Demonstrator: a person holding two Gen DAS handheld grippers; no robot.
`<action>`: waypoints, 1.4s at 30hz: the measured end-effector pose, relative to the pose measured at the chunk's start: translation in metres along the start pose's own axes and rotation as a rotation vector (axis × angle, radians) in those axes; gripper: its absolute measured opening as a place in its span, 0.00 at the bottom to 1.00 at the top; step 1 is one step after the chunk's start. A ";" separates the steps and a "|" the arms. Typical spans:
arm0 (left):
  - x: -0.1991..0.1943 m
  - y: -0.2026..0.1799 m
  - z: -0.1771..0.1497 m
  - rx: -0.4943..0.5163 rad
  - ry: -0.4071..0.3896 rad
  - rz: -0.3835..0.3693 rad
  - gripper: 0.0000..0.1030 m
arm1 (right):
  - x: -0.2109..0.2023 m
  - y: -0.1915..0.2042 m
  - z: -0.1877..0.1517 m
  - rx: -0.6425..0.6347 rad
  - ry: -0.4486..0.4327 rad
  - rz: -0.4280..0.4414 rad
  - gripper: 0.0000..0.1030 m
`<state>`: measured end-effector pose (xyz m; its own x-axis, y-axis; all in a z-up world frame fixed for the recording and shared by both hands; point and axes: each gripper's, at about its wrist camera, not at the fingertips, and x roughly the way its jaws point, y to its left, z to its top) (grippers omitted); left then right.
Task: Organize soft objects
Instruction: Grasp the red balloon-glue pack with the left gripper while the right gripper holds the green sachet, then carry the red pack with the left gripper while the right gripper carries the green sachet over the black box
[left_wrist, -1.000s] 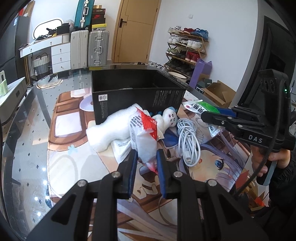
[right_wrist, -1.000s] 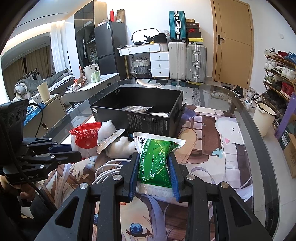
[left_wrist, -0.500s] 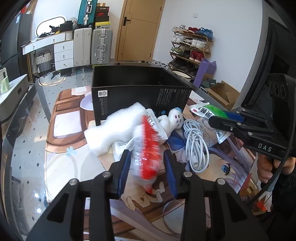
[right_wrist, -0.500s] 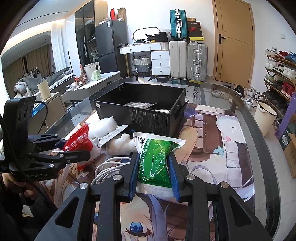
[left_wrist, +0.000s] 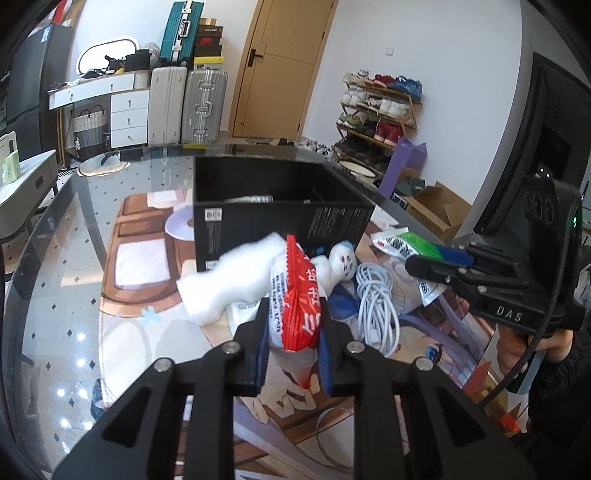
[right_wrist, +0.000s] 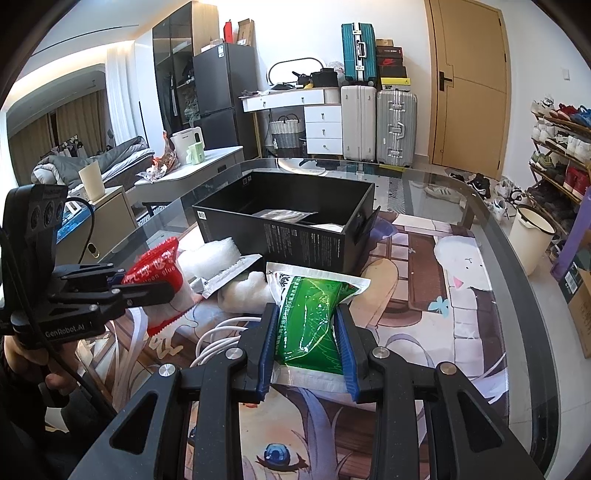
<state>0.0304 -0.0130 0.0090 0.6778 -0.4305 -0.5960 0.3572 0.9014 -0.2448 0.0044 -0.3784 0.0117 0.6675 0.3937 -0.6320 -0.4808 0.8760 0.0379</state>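
My left gripper (left_wrist: 293, 325) is shut on a red and white packet (left_wrist: 295, 306) and holds it above the printed mat; it also shows in the right wrist view (right_wrist: 159, 273). My right gripper (right_wrist: 307, 332) is shut on a green pouch (right_wrist: 314, 314), seen from the left wrist view (left_wrist: 417, 245). An open black box (right_wrist: 295, 221) stands behind, with flat packets inside. In front of it lie white foam (left_wrist: 229, 280), a small white doll (left_wrist: 341, 264) and a coiled white cable (left_wrist: 376, 306).
The glass table's curved edge (right_wrist: 517, 295) runs along the right. A flat white packet (right_wrist: 225, 275) leans against the foam. Suitcases, drawers, a shoe rack and a door stand beyond the table.
My left gripper has lifted the red packet off the pile and turned it more upright. My right gripper has kept its hold on the green pouch and drifted slightly toward the box.
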 end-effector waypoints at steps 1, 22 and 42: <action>-0.003 0.001 0.002 -0.004 -0.011 0.000 0.19 | -0.001 0.000 0.000 -0.001 -0.003 0.002 0.29; -0.010 0.024 0.057 -0.023 -0.114 0.068 0.19 | 0.000 0.015 0.047 -0.047 -0.066 0.019 0.29; 0.038 0.022 0.112 0.011 -0.088 0.098 0.19 | 0.037 0.013 0.094 -0.065 -0.056 0.006 0.29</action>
<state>0.1359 -0.0142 0.0669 0.7630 -0.3436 -0.5475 0.2934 0.9388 -0.1802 0.0763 -0.3267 0.0621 0.6943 0.4153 -0.5878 -0.5195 0.8544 -0.0100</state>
